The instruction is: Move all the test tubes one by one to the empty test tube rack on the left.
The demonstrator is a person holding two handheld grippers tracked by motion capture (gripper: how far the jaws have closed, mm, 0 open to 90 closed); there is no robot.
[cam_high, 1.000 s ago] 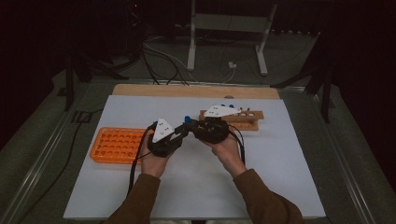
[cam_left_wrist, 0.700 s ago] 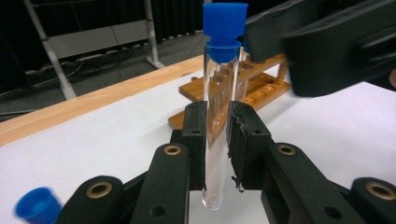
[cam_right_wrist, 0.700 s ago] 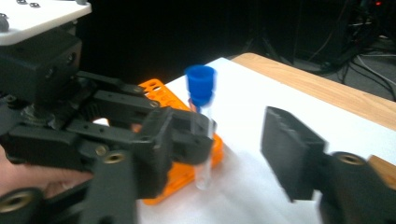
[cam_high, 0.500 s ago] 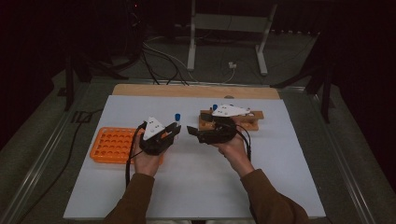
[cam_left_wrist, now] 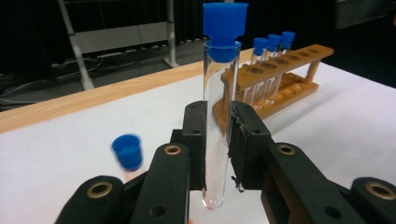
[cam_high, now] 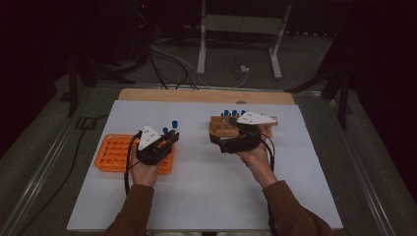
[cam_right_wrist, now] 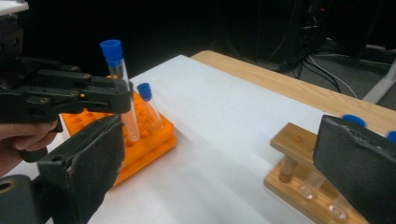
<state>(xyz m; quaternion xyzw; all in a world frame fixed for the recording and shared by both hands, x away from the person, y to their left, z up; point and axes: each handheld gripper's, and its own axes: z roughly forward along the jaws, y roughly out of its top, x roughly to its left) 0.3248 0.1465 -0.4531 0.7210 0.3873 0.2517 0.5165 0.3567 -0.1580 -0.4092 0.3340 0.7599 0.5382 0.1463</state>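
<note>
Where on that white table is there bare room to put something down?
The white sheet is bare between the orange rack and the wooden rack, along the near edge around the forearms, and right of the wooden rack. It is crowded over the orange rack, where the left gripper holds a capped tube.

Between the orange rack and the wooden rack you've got a wide bare strip of white mat to pass through. Watch the capped tube standing in the orange rack's corner nearest the wooden rack.
</note>
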